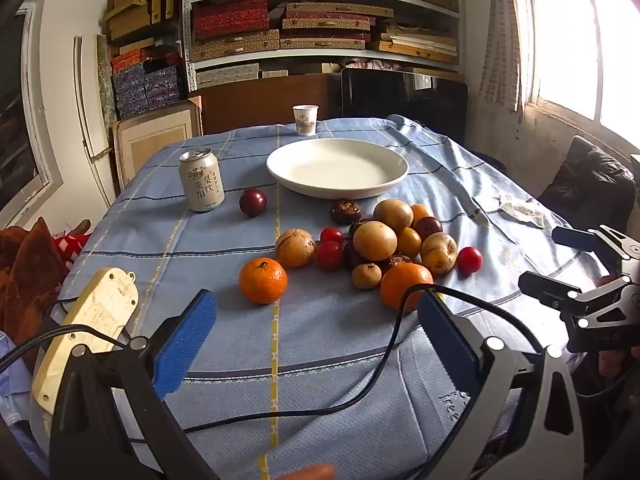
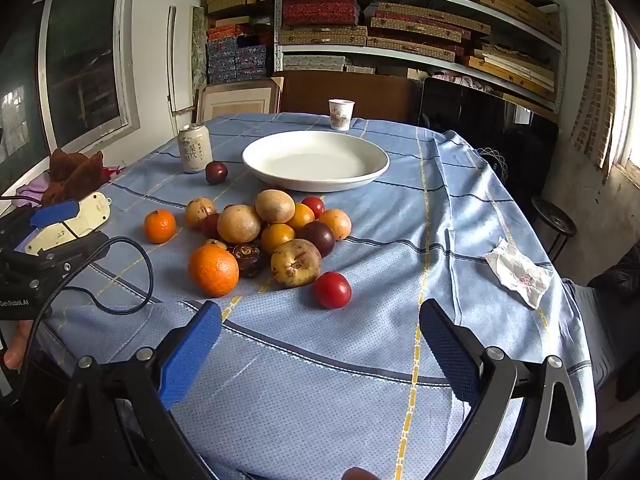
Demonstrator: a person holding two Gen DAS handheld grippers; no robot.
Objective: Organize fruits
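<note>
White plate (image 1: 276, 168) empty behind heaped fruit (image 1: 376, 240) on blue-clothed surface (image 1: 160, 240); left gripper (image 1: 316, 336) and right gripper (image 2: 320, 344) fingers released.

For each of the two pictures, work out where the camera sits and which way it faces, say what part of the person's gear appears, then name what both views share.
Left wrist: sits on the left gripper, angled down across the table toward the white plate; own open blue fingers below, right gripper at right.
Right wrist: sits on the right gripper, facing likewise; own open fingers below, left gripper at left edge.
Shared: plate, fruit pile, can, paper cup.
</note>
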